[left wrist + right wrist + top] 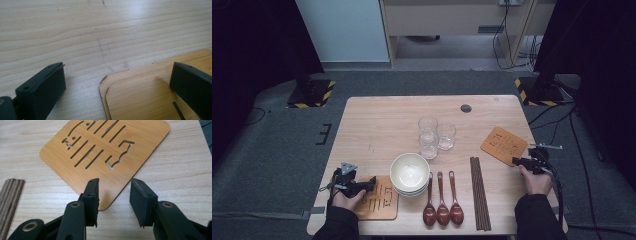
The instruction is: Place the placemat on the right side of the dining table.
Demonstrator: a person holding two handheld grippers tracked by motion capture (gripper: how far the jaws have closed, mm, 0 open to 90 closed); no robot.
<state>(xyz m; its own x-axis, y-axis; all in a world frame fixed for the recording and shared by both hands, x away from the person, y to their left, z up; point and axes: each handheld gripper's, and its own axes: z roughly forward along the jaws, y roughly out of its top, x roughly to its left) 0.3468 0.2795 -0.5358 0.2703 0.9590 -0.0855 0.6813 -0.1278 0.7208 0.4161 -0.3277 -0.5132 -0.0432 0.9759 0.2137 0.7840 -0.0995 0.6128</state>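
A slotted bamboo mat (pixel 506 144) lies near the table's right edge. My right gripper (pixel 516 161) sits at its near corner. In the right gripper view the mat (pixel 105 150) fills the upper part, and my right gripper (pixel 115 181) is open, its jaws standing either side of the mat's nearest corner without pressing on it. A second bamboo mat (pixel 379 202) lies at the front left with my left gripper (pixel 371 182) over its left edge. In the left gripper view my left gripper (pixel 118 67) is wide open above the mat's rounded corner (pixel 140 92), where two layered edges show.
Stacked white bowls (pixel 409 172) stand just right of the left mat. Three brown spoons (pixel 442 200) and a bundle of dark chopsticks (pixel 479 192) lie along the front. Clear glasses (pixel 445 136) stand mid-table. The wooden table (pixel 382 120) has bare room at the back left.
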